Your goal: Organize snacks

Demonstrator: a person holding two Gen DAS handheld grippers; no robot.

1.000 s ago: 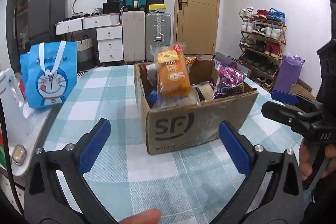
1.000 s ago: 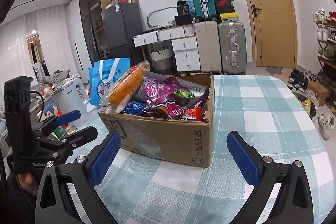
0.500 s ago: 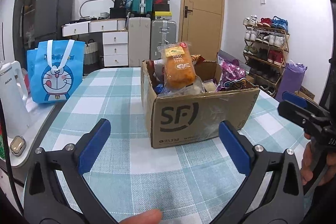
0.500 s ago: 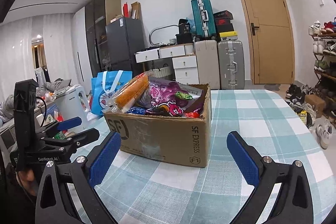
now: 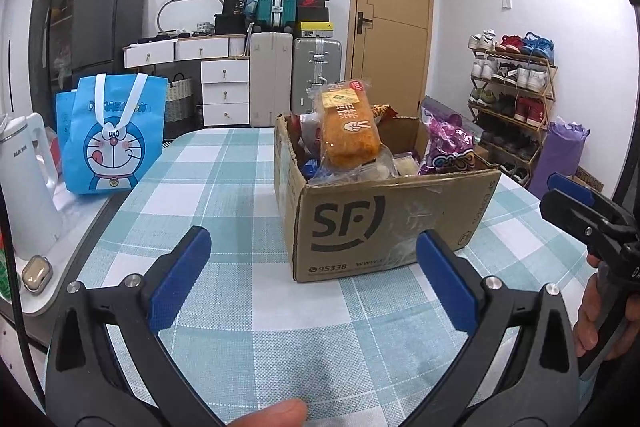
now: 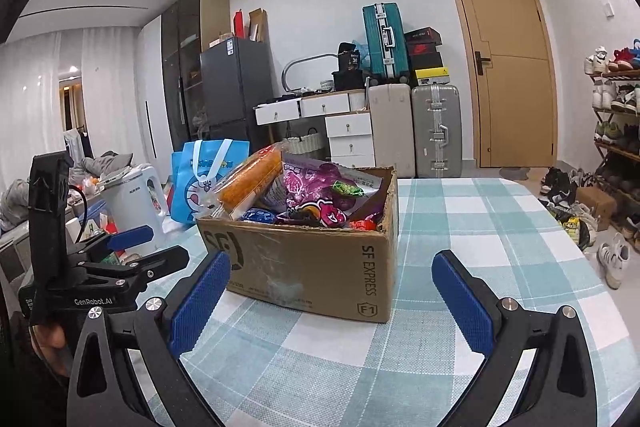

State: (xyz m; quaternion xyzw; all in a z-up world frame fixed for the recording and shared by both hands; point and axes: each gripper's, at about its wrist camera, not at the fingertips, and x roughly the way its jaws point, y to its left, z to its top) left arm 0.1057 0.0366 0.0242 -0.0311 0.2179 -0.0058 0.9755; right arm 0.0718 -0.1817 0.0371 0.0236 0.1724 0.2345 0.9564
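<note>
Two tools face a cardboard box (image 5: 394, 215) of snacks on the checked table (image 5: 208, 187), both held low and short of it. Over the last second both views have tipped from looking down into the box to looking level at its sides, so the tools seem to have dropped and drawn back a little; no snack has moved. That reads as a pause or re-aim, not a pick.

The left tool (image 5: 312, 281) is spread wide and holds nothing; the right tool (image 6: 331, 301) is likewise spread and bare.

An orange cake pack (image 5: 350, 131) stands tallest in the box, leaning on the left wall, and a purple bag (image 5: 448, 147) sits at the right.

Snacks heaped in a box would suit either a sort about to unpack them or one that has gathered them there.

With the level angle, the box walls hide everything lower down: small blue and red packets (image 6: 260, 215) show only as scraps, and their number cannot be told. A blue bag (image 5: 112, 135) stands off the table's left edge.
</note>
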